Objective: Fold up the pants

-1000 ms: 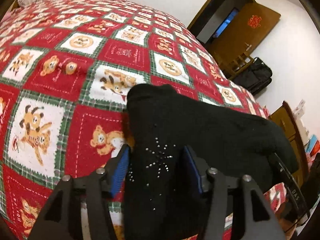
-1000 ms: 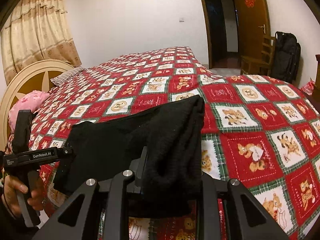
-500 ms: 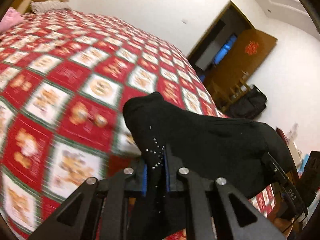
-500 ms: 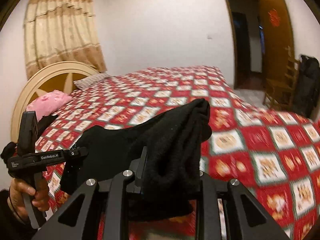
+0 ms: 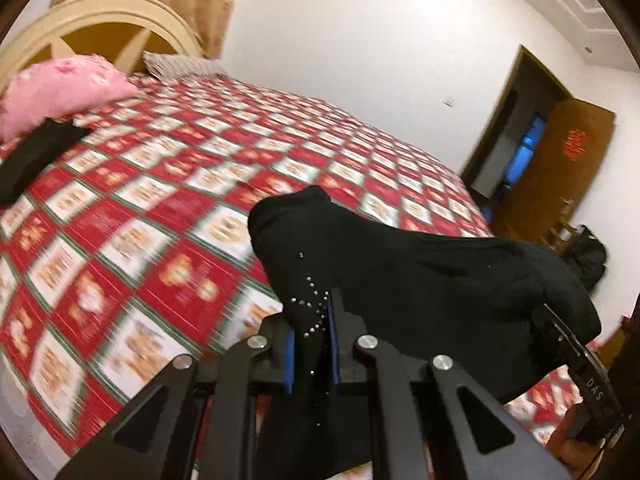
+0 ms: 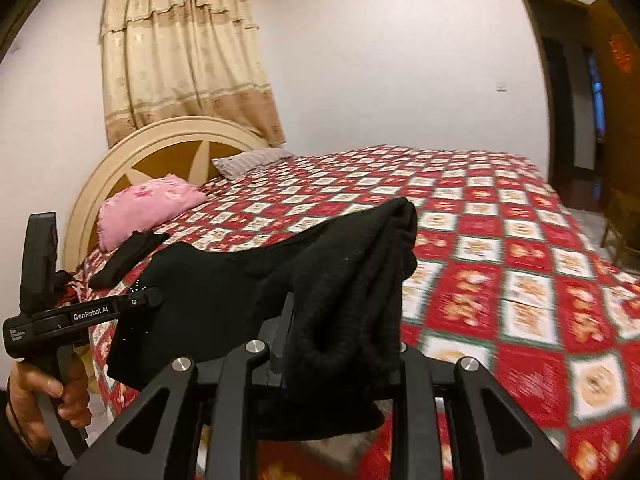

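Note:
The black pants (image 5: pixel 420 280) with small silver studs hang stretched between both grippers, lifted above the red patchwork bedspread (image 5: pixel 160 208). My left gripper (image 5: pixel 311 344) is shut on one end, its blue pads pinching the studded cloth. My right gripper (image 6: pixel 340 356) is shut on the other end, a bunched fold of the pants (image 6: pixel 360 280) draped over its jaws. The left gripper also shows in the right wrist view (image 6: pixel 136 304), held by a hand at the left. The right gripper's body shows at the right edge of the left wrist view (image 5: pixel 576 356).
A pink pillow (image 6: pixel 148 204) and a striped pillow (image 6: pixel 252 160) lie by the cream headboard (image 6: pixel 120 160). Another dark folded garment (image 6: pixel 128 256) lies near the pink pillow. An open wooden door (image 5: pixel 552 168), a chair and a black bag (image 5: pixel 592 256) stand beyond the bed.
My left gripper closed on the studded end of the pants. Both grippers rose and tilted up with the pants, so the headboard and pillows came into view.

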The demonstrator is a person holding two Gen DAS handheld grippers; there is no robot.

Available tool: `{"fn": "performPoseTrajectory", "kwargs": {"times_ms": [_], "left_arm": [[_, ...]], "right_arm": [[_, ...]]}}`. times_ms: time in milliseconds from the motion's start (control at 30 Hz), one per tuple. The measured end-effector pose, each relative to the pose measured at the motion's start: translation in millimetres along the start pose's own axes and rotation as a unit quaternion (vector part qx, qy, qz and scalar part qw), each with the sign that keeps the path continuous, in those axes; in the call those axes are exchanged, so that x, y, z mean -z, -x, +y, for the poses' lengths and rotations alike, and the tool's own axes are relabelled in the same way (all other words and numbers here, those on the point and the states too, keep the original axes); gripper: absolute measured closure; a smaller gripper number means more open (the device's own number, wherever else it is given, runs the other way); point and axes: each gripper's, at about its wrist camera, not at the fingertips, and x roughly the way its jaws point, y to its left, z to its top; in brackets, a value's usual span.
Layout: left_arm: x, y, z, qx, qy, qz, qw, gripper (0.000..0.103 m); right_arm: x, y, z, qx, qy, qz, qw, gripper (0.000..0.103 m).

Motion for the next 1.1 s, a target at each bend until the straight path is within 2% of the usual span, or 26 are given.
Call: {"fn": "performPoseTrajectory", "kwargs": {"times_ms": [100,200,333,500,600,700,867,900,967,1033,1100], "left_arm": [[-5,-13,13,-0.029,-0.001,-0.003,0.9996,0.090],[-4,-32,21,-0.054,0.000,0.006,0.9985,0.090],[9,-60,24,-0.062,-0.008,0.043,0.9971,0.090],[23,-76,23,-0.090,-0.025,0.057,0.9940,0.086],[27,-81,23,-0.108,-0.039,0.059,0.9916,0.080],[32,-86,24,-0.125,-0.052,0.062,0.9889,0.071],[34,-86,30,-0.156,-0.050,0.057,0.9848,0.043],[34,-86,32,-0.159,-0.045,0.059,0.9846,0.041],[33,-82,37,-0.167,-0.031,0.066,0.9833,0.031],[32,-74,43,-0.179,-0.020,0.071,0.9811,0.024],[30,-61,50,-0.186,-0.015,0.073,0.9797,0.018]], "right_arm": [[0,-38,3,-0.007,0.011,0.019,1.000,0.078],[7,-68,2,0.005,0.021,0.053,0.998,0.078],[24,-89,-10,0.044,0.028,0.094,0.994,0.078],[52,-109,-23,0.069,0.034,0.134,0.988,0.077],[54,-112,-26,0.070,0.031,0.140,0.987,0.077],[53,-114,-26,0.078,0.040,0.145,0.985,0.076],[55,-117,-24,0.090,0.045,0.152,0.983,0.072],[55,-116,-24,0.091,0.043,0.152,0.983,0.070],[56,-116,-25,0.104,0.039,0.150,0.982,0.055],[55,-111,-28,0.103,0.030,0.145,0.984,0.049],[52,-97,-36,0.086,0.009,0.132,0.987,0.049]]}}
